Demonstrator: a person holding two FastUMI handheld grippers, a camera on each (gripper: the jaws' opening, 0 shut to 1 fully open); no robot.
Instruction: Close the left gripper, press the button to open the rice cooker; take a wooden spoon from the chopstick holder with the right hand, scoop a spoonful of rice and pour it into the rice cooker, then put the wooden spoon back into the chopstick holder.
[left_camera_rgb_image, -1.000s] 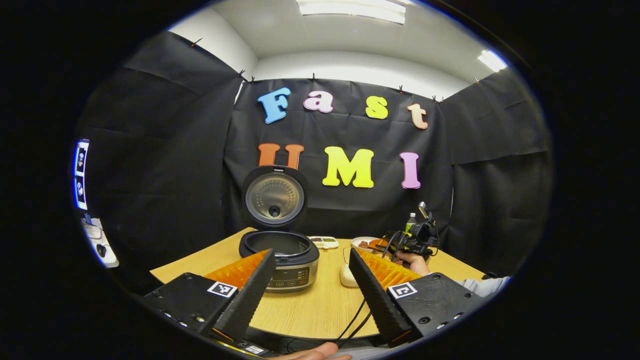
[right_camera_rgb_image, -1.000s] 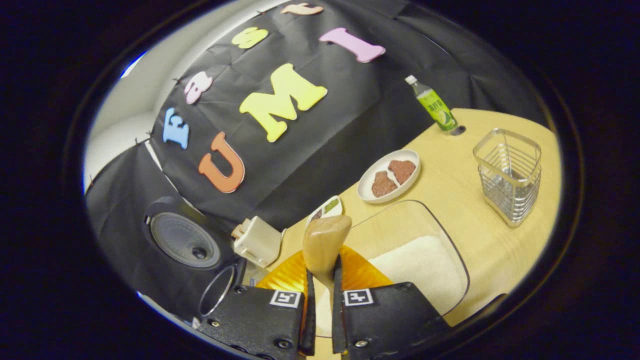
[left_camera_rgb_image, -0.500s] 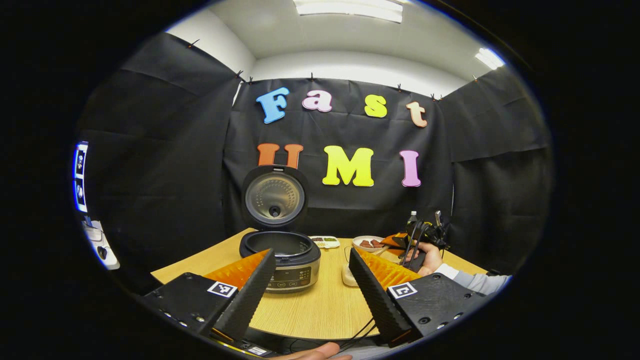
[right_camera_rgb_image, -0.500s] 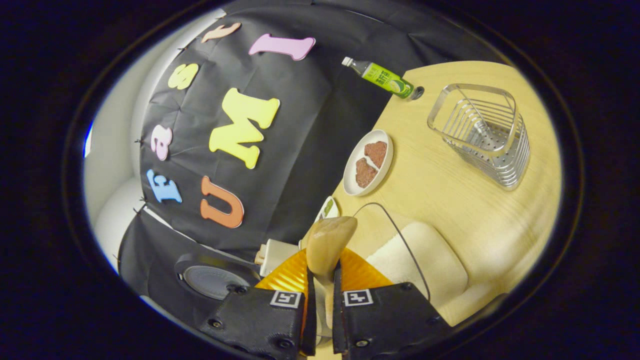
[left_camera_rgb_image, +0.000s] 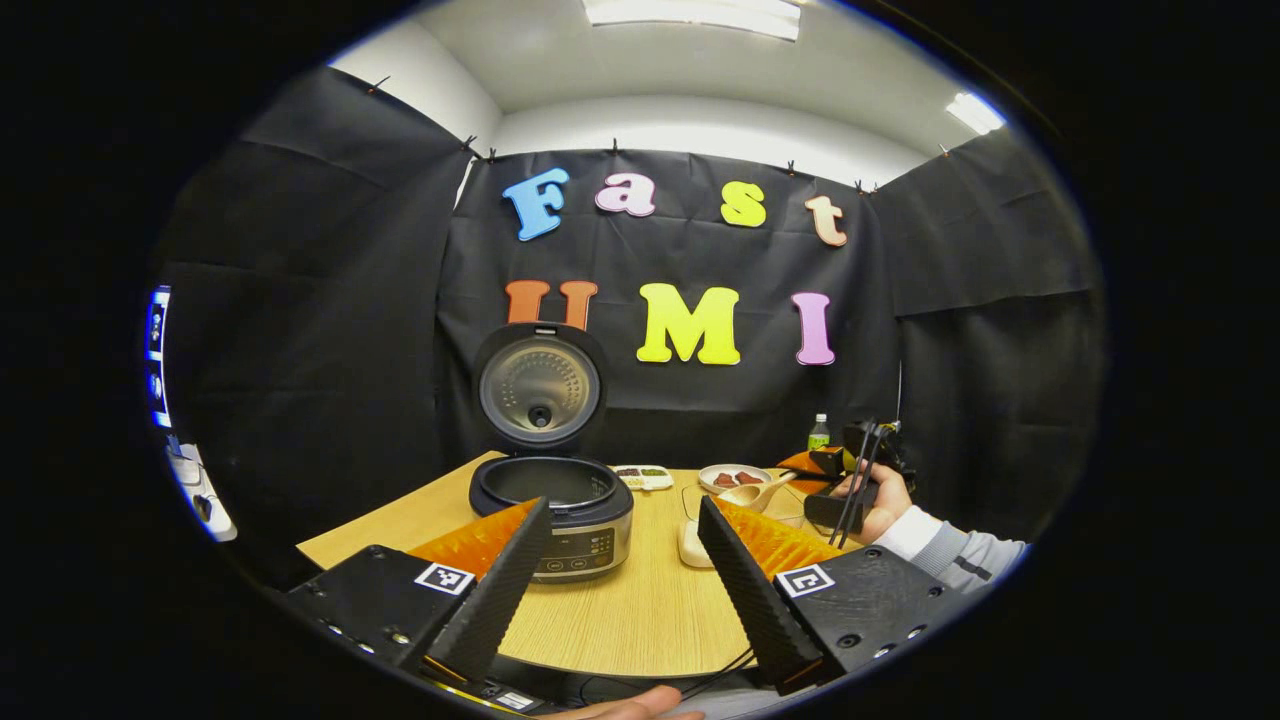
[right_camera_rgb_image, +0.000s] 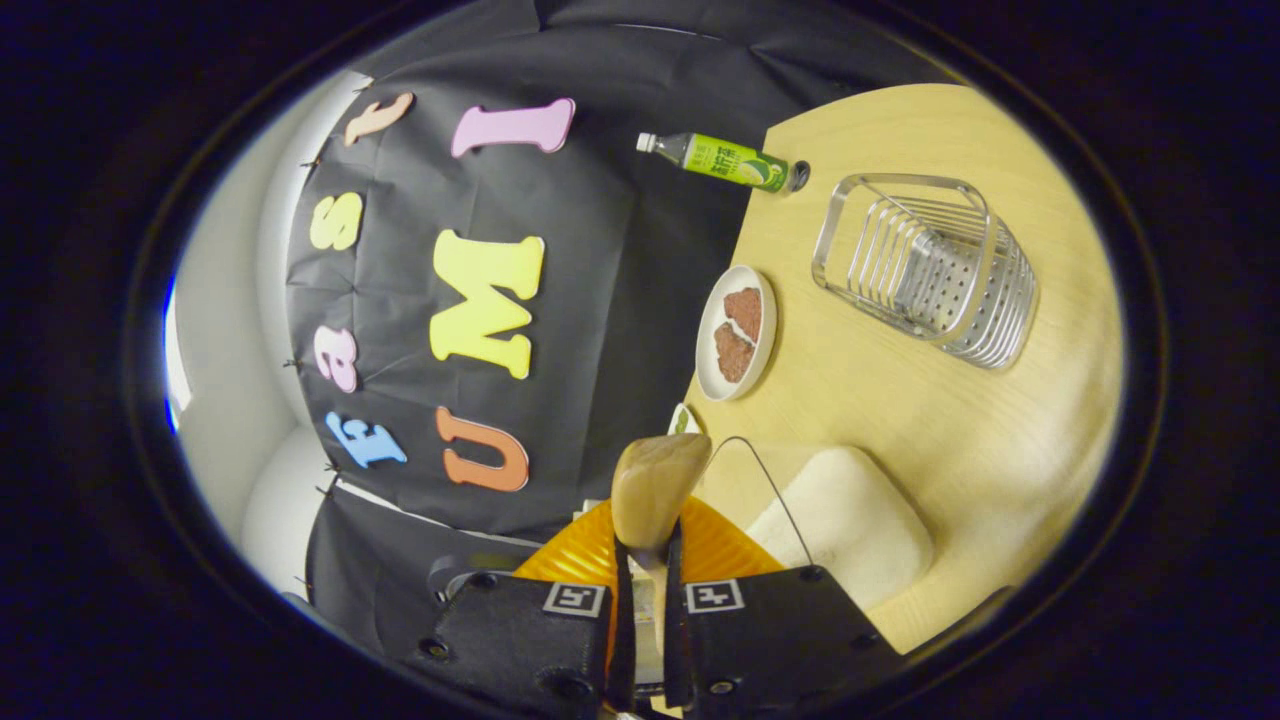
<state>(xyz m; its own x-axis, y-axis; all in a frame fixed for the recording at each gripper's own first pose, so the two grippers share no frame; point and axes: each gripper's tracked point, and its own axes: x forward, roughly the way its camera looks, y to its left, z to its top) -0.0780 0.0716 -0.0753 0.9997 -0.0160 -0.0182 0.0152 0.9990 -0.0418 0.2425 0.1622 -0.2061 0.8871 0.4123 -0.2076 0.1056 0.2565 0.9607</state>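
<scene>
The black rice cooker (left_camera_rgb_image: 555, 505) stands open on the wooden table (left_camera_rgb_image: 640, 615), its lid (left_camera_rgb_image: 540, 385) upright. My left gripper (left_camera_rgb_image: 620, 570) hangs open in front of it, holding nothing. At the right a hand holds my right gripper (left_camera_rgb_image: 850, 475), shut on the handle of the wooden spoon (left_camera_rgb_image: 752, 492). In the right gripper view the spoon (right_camera_rgb_image: 655, 485) sticks out past my right gripper (right_camera_rgb_image: 647, 560), beside the clear box of white rice (right_camera_rgb_image: 840, 525). I cannot tell whether the spoon carries rice. The wire chopstick holder (right_camera_rgb_image: 925, 270) stands farther out.
A white plate with brown pieces (right_camera_rgb_image: 735, 332) and a green bottle (right_camera_rgb_image: 725, 160) stand near the back wall. A small tray of food (left_camera_rgb_image: 645, 477) lies behind the cooker. The rice box (left_camera_rgb_image: 692, 545) sits right of the cooker. Cables hang at the table's near edge.
The right gripper has rolled further to the side with the spoon and moved right and back from the cooker. The left gripper has barely shifted.
</scene>
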